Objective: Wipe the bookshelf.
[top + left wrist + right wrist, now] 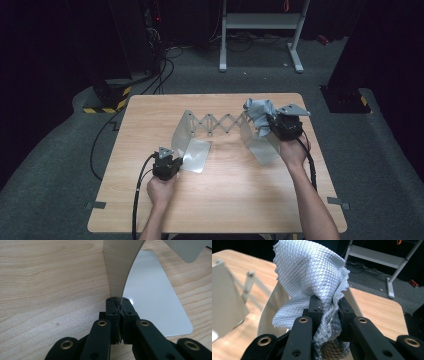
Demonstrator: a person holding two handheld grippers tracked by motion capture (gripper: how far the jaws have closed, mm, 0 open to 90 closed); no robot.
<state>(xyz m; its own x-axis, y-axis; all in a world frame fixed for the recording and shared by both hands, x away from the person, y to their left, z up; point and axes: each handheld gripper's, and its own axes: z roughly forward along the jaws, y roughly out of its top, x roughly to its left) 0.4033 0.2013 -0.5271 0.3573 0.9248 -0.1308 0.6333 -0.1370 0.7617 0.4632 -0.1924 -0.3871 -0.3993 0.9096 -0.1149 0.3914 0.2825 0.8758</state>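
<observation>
On the table, left claw (120, 308) pinches the rack's plate (122, 267); right claw (329, 308) grips the cloth (309, 272).

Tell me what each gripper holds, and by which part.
The left gripper pinches the metal rack by the edge of its upright end panel. The right gripper grips the grey cloth by a bunched lower part.

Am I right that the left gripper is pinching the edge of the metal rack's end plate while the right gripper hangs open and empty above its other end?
Not quite: the right gripper is not open and empty. Its jaws are shut on a grey waffle-weave cloth, as the right gripper view shows. The left gripper does pinch the edge of the expanding metal rack's end plate.
</observation>
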